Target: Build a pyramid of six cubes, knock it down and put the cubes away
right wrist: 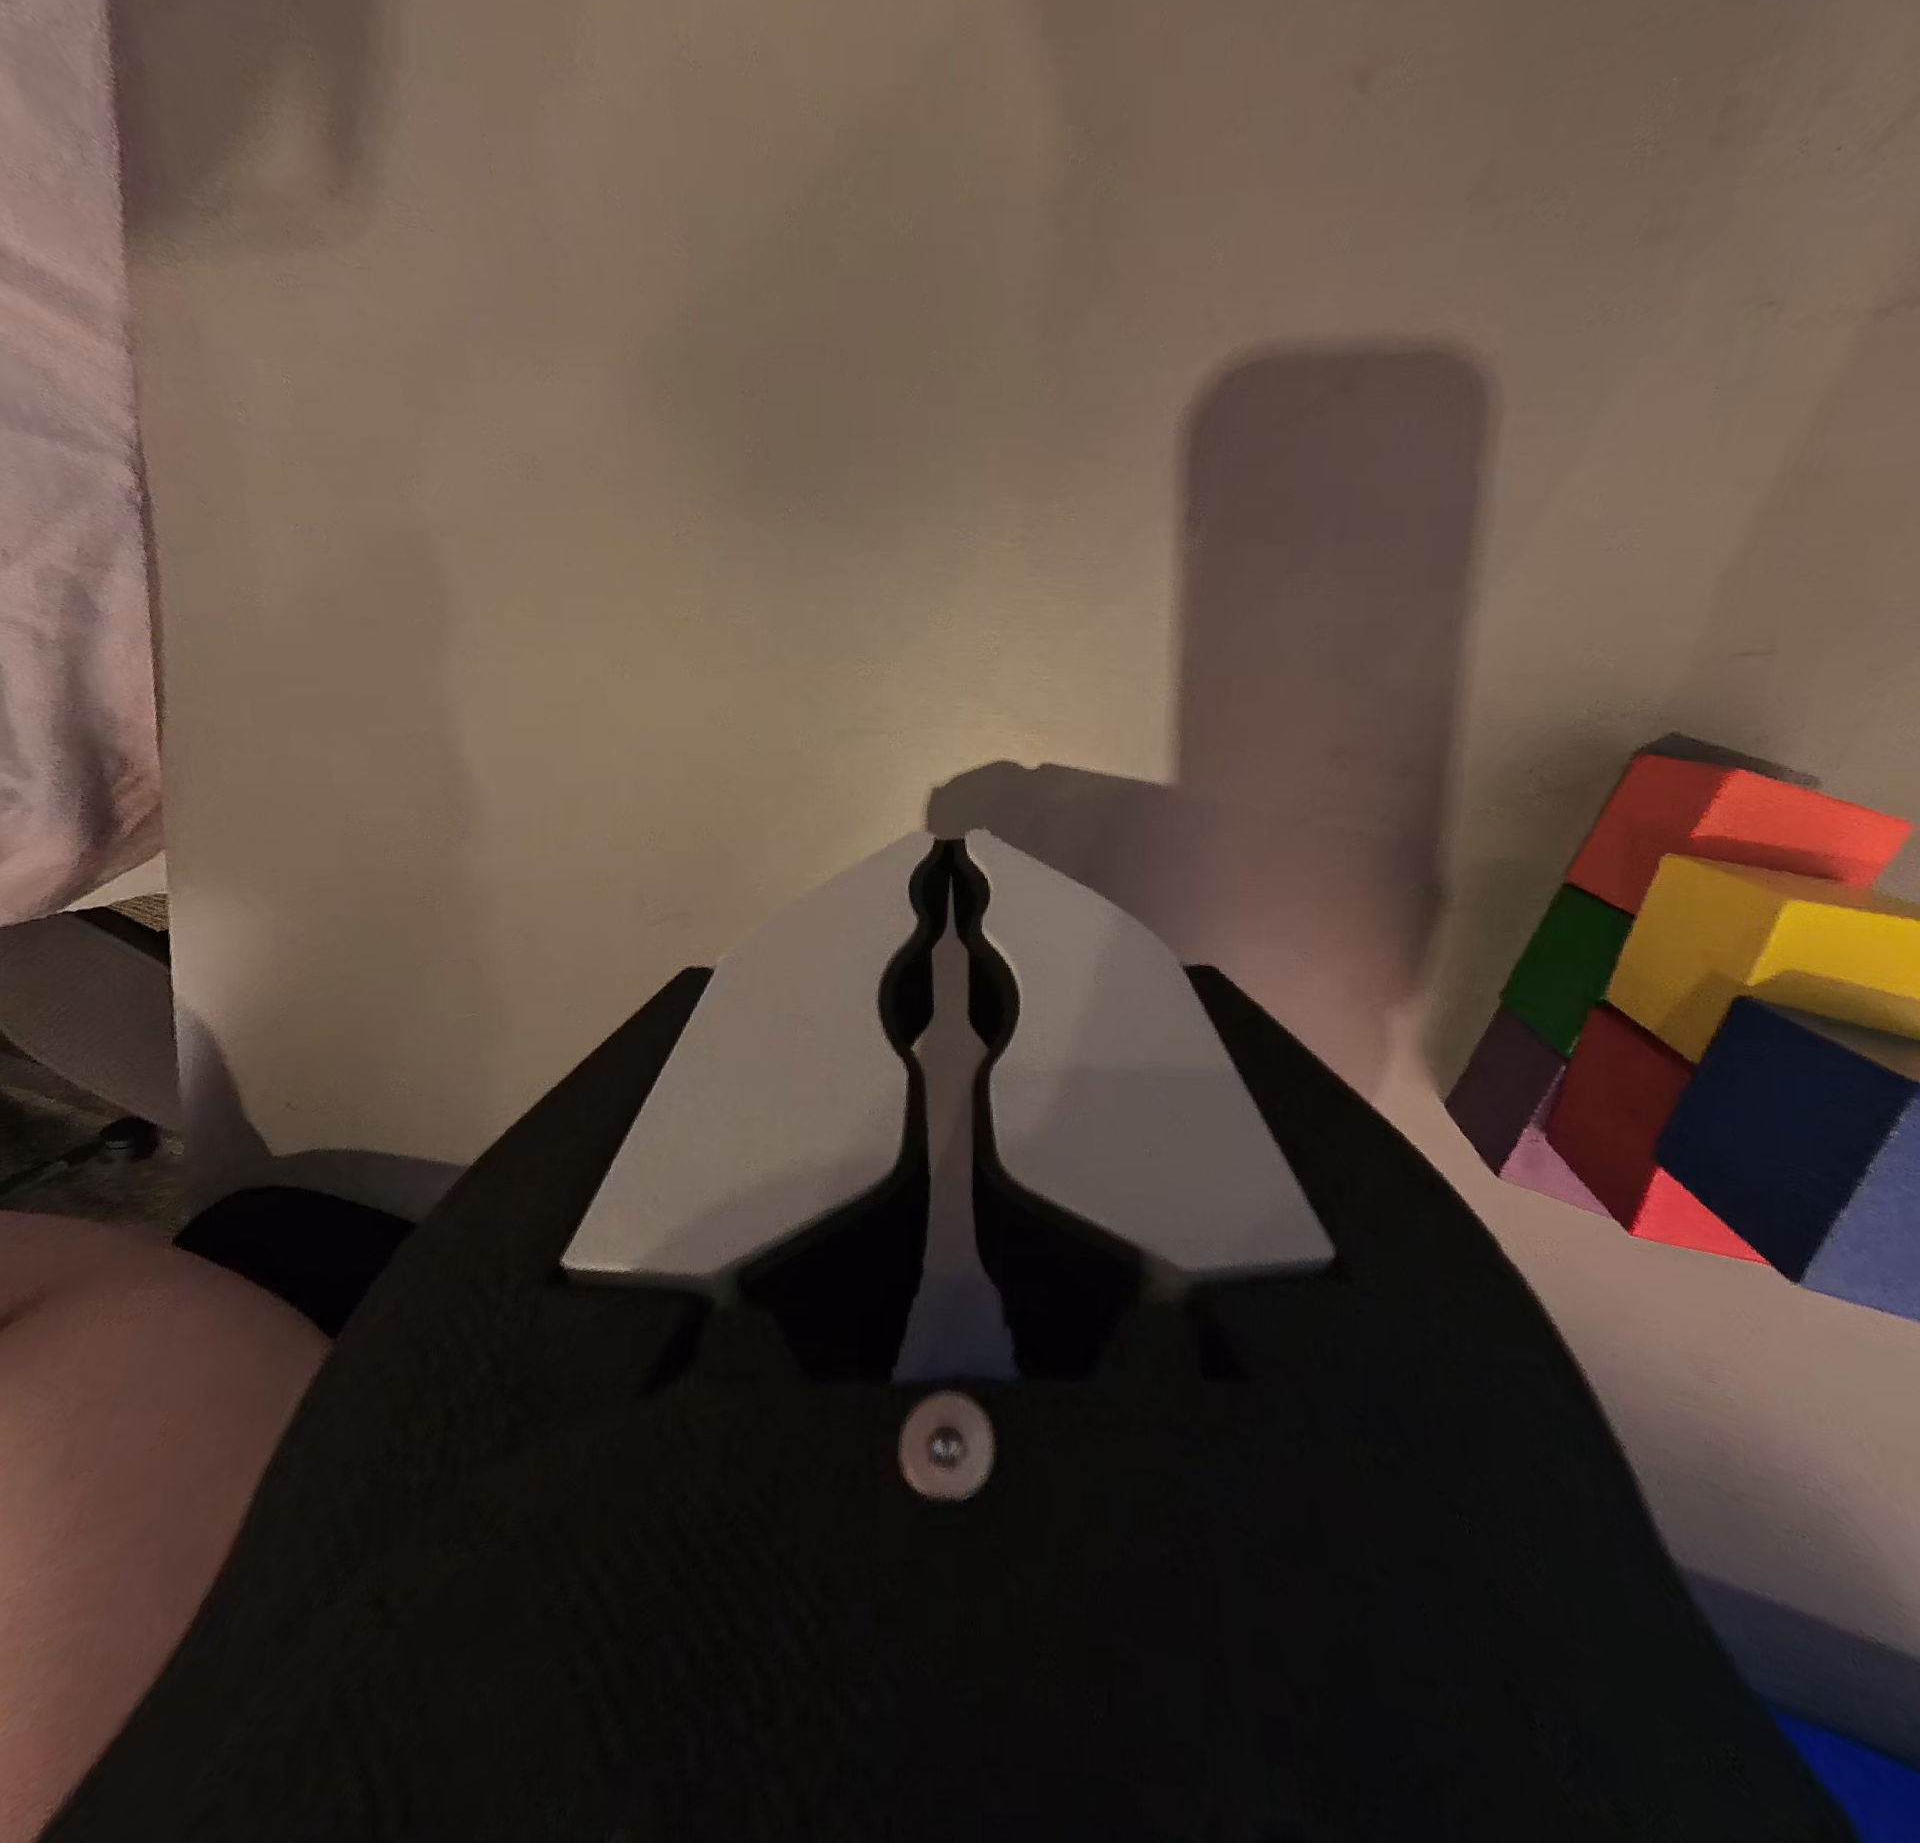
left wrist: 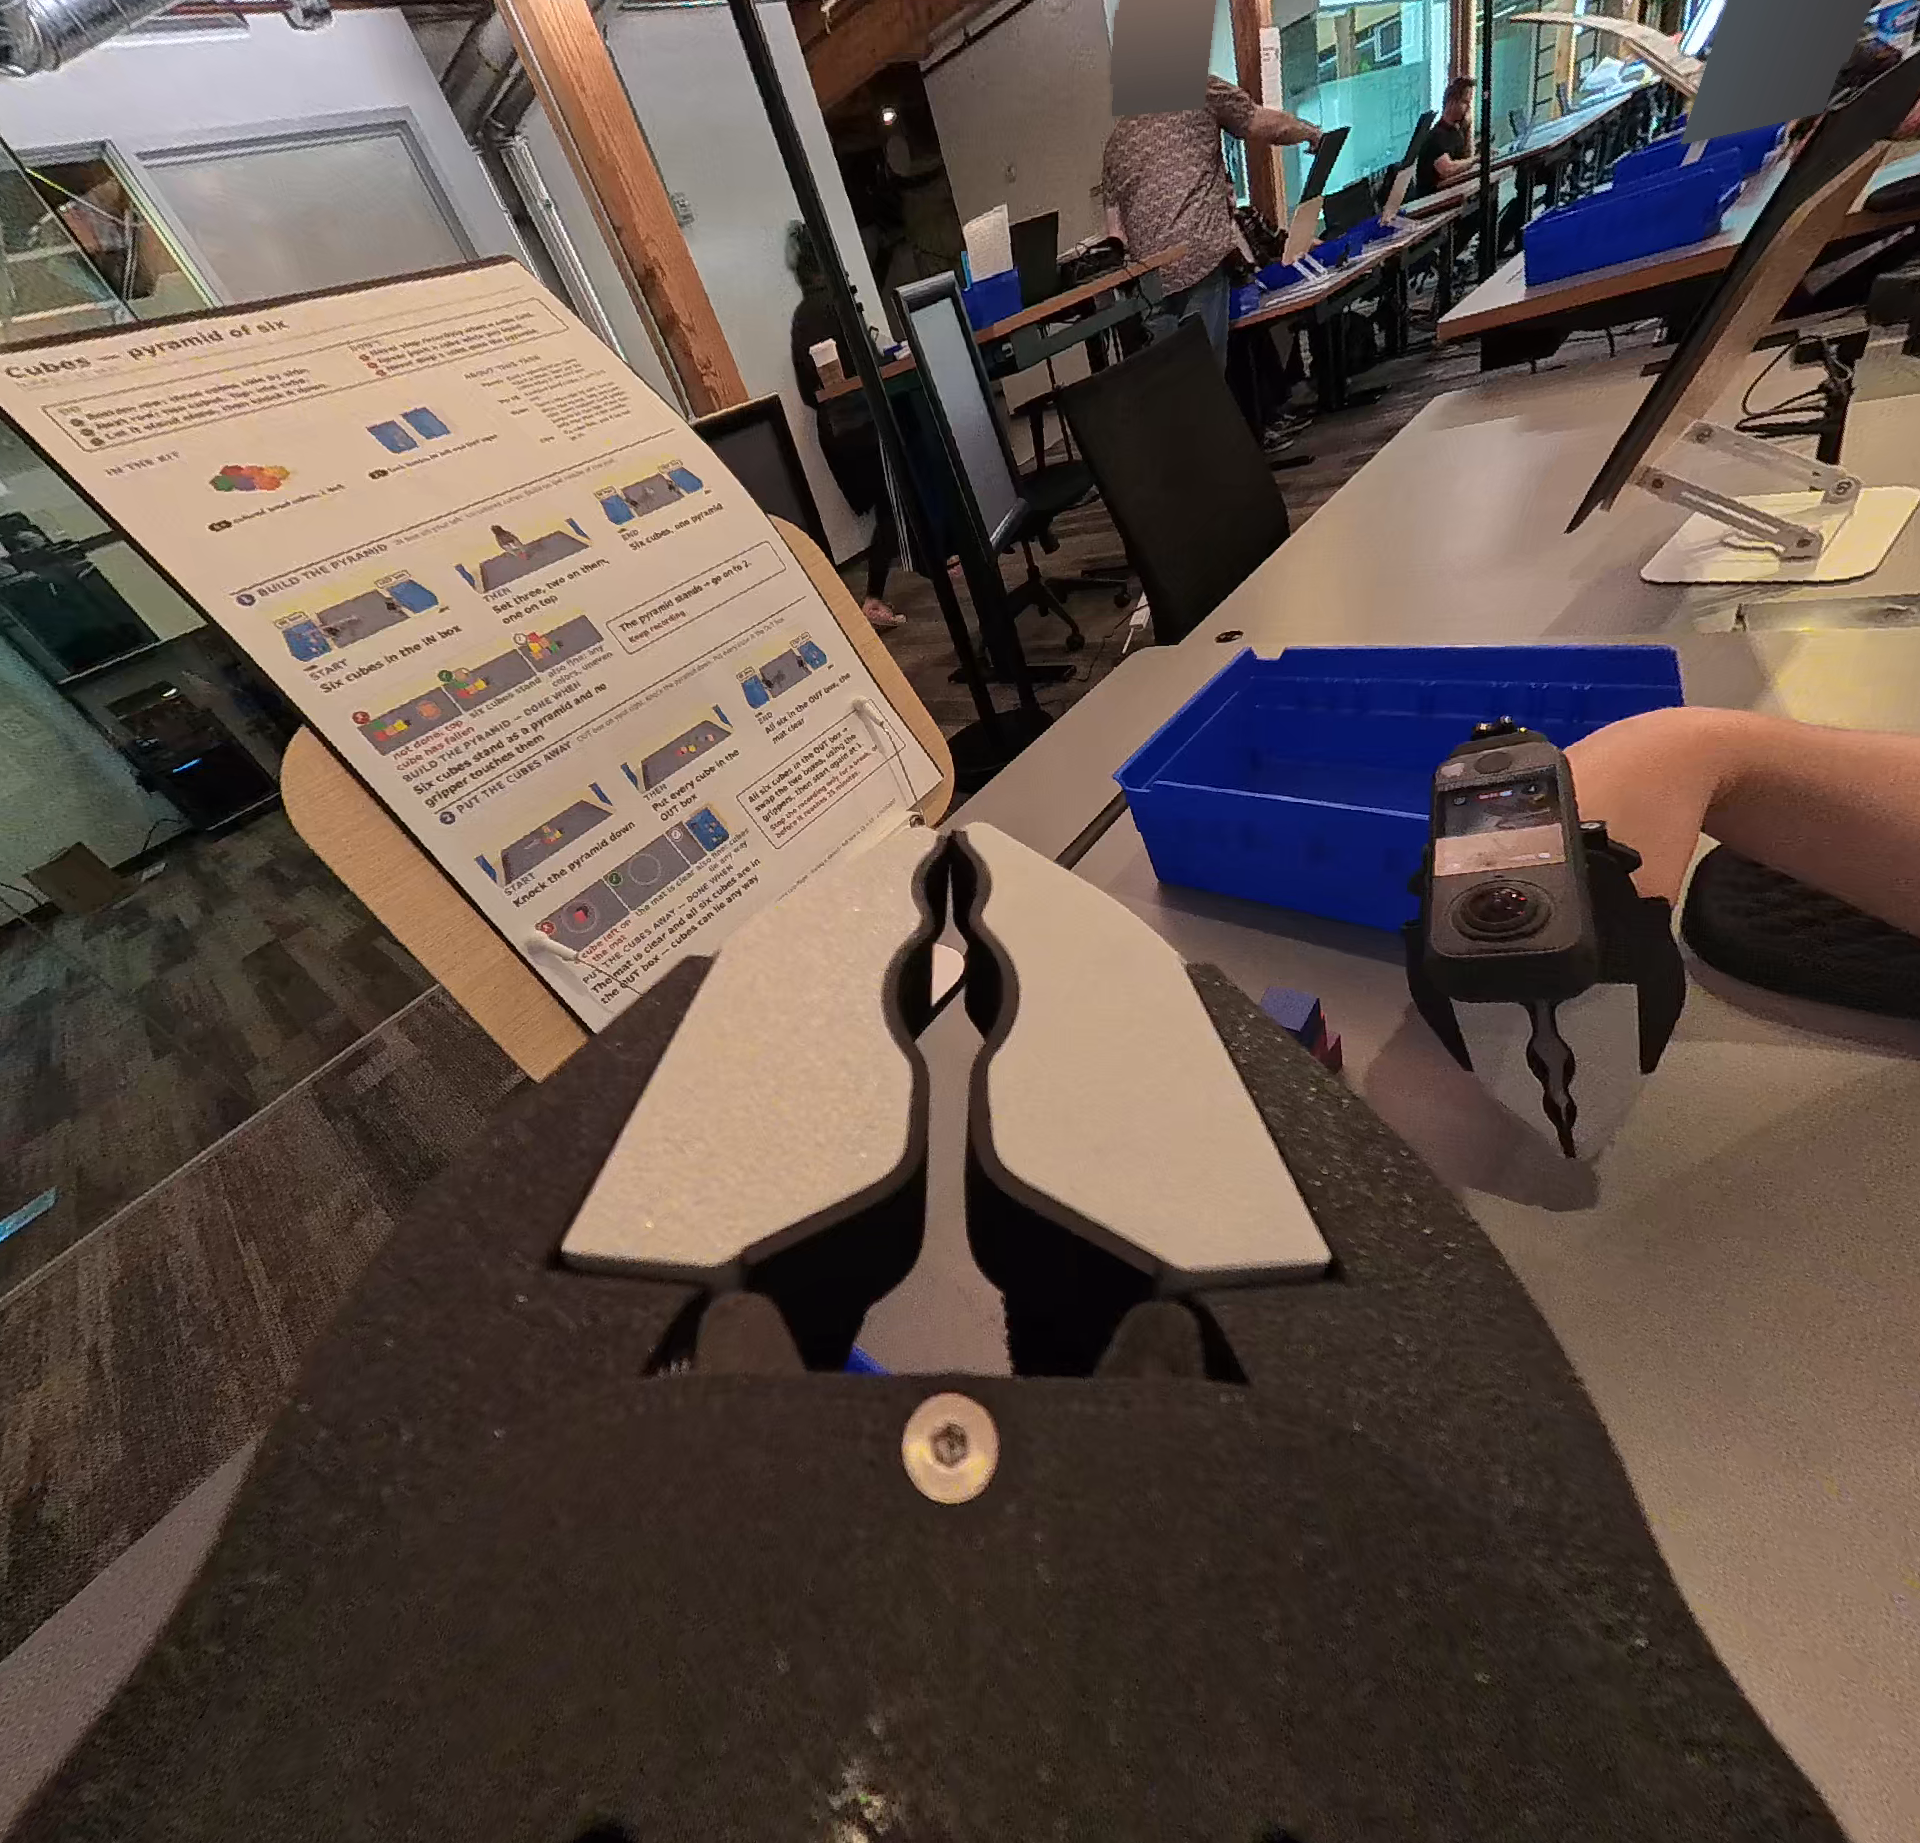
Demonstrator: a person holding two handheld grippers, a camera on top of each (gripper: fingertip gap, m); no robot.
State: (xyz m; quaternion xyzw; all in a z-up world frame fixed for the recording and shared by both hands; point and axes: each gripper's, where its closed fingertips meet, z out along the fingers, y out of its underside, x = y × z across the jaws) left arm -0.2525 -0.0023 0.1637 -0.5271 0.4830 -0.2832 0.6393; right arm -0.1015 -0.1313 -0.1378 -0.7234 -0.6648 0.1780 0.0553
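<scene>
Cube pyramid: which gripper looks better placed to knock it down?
Probably the right gripper: shut and empty, low over the table beside the cube pyramid. The left gripper, also shut, points toward the instruction board.

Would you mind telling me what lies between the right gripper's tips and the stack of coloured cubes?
Only bare table, crossed by shadow, separates the right gripper from the cube pyramid; the right wrist view shows this.

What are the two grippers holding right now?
Nothing. The left gripper and right gripper are both shut and empty; the cubes sit untouched beside the right one.
</scene>
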